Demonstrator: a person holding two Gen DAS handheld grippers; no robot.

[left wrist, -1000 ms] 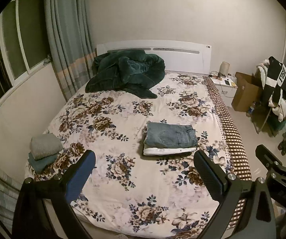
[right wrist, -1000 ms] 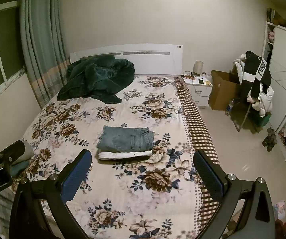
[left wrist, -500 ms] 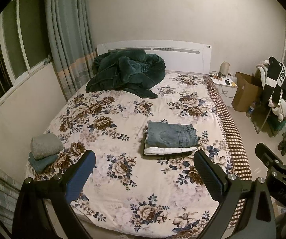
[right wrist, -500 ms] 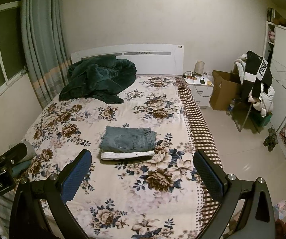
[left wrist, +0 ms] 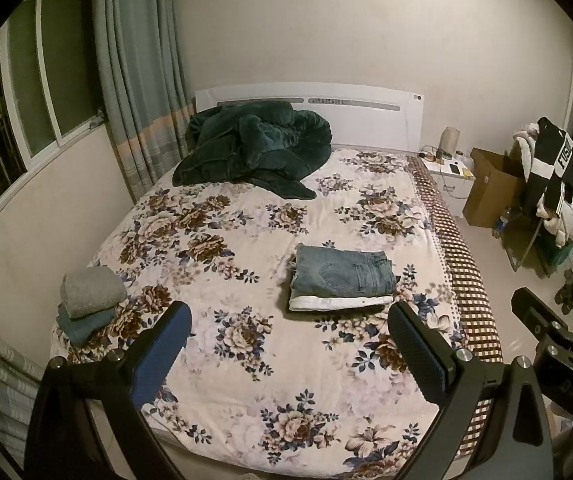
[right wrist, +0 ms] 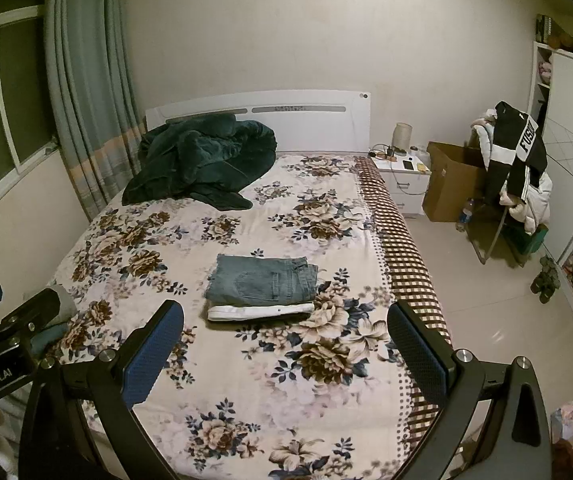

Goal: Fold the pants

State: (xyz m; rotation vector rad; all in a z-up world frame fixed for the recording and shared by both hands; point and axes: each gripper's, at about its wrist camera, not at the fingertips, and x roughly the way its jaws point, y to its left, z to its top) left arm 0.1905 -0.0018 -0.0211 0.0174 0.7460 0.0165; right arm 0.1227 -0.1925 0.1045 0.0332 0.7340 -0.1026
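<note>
Folded blue jeans (left wrist: 344, 271) lie on top of a folded white garment (left wrist: 340, 303) in the middle of the floral bed (left wrist: 246, 240). They also show in the right wrist view, jeans (right wrist: 262, 281) over white garment (right wrist: 260, 312). My left gripper (left wrist: 288, 344) is open and empty, held above the foot of the bed, well short of the stack. My right gripper (right wrist: 284, 344) is open and empty too, to the right of the left one. The right gripper's body shows in the left view (left wrist: 558, 344), the left one's in the right view (right wrist: 2, 340).
A dark green blanket (left wrist: 254, 148) is heaped by the white headboard. Folded grey and teal clothes (left wrist: 88, 300) sit at the bed's front left corner. A nightstand (right wrist: 404, 178), cardboard box (right wrist: 450, 184) and a clothes-laden chair (right wrist: 514, 176) stand to the right. Curtains and window are on the left.
Both views have shifted slightly, the right wrist camera drifting a little to the left so the bed sits further right in frame. Both grippers stay open. The stack has not moved.
</note>
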